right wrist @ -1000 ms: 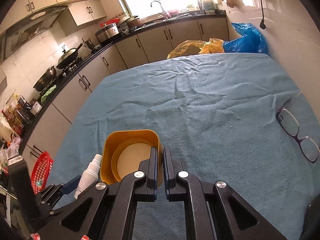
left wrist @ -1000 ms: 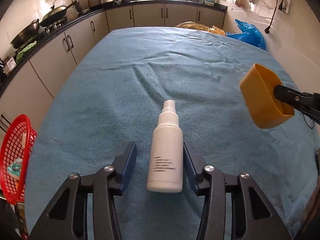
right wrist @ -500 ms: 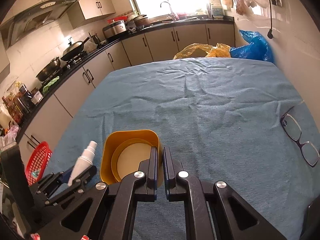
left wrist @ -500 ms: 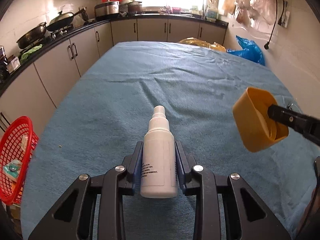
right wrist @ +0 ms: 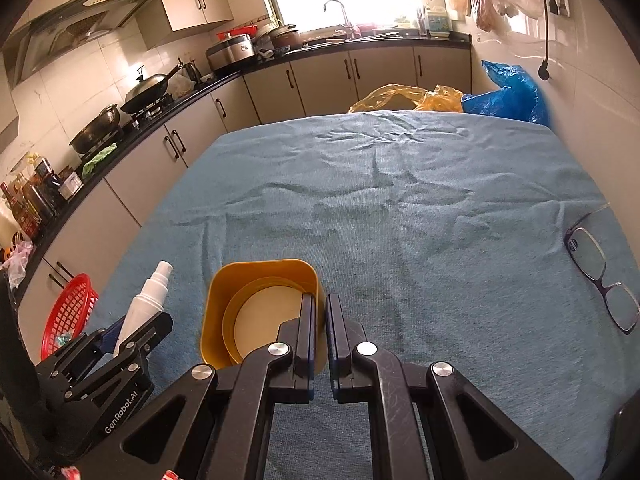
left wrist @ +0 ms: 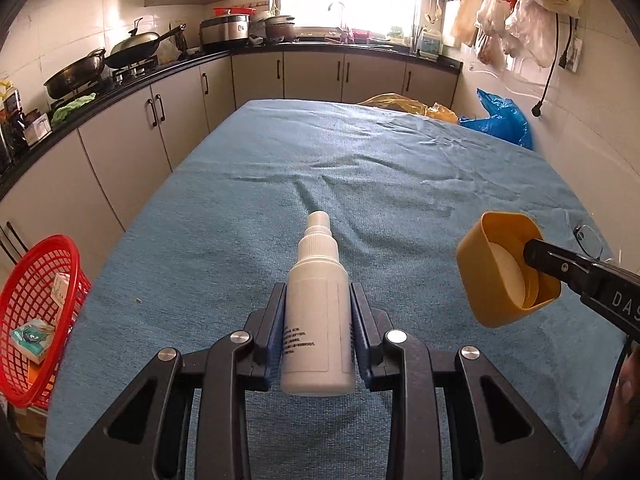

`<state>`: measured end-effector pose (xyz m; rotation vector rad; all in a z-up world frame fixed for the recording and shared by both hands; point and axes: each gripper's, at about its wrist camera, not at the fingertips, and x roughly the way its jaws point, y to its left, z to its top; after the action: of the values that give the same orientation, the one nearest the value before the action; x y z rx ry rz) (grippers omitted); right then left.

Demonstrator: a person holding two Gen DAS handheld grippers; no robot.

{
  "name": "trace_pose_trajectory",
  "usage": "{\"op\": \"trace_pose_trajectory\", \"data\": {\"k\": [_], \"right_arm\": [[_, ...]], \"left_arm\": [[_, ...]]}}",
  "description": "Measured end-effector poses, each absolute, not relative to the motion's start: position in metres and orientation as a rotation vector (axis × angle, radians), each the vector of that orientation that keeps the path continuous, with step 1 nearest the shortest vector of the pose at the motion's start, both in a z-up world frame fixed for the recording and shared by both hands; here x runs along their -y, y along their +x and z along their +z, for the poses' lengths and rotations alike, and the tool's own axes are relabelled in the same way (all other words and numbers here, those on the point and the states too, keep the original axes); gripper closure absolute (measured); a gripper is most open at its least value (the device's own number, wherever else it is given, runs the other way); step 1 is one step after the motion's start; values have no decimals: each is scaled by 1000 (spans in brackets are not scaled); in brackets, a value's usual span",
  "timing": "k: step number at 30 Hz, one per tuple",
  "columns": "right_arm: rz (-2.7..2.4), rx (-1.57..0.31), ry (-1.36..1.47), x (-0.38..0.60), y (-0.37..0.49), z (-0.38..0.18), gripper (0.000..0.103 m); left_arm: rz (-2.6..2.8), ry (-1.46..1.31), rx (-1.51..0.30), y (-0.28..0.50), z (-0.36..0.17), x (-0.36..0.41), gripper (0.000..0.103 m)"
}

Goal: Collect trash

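White plastic, the spray bottle (left wrist: 318, 316) sits clamped at its body between the left gripper (left wrist: 318, 334) pads above the blue cloth (left wrist: 380, 184), while the right gripper (right wrist: 318, 340) pinches the yellow cup (right wrist: 260, 312) wall, both likely bound for the red basket (left wrist: 36, 320).

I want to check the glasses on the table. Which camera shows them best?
The right wrist view: both lenses of the glasses lie fully visible on the blue cloth. The left wrist view shows only one lens behind the right gripper.

Smooth white plastic bottle (left wrist: 318, 312), glossy yellow plastic cup (left wrist: 506, 268), rough blue cloth (left wrist: 360, 184).
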<state>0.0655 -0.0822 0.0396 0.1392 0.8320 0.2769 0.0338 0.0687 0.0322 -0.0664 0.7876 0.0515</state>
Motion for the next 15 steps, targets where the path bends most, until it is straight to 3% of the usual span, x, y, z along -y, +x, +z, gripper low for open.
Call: {"op": "trace_pose_trajectory", "data": {"k": [15], "right_arm": [[280, -831, 134, 80, 64, 39, 97]], "left_arm": [[53, -67, -782, 33, 33, -69, 74]]}}
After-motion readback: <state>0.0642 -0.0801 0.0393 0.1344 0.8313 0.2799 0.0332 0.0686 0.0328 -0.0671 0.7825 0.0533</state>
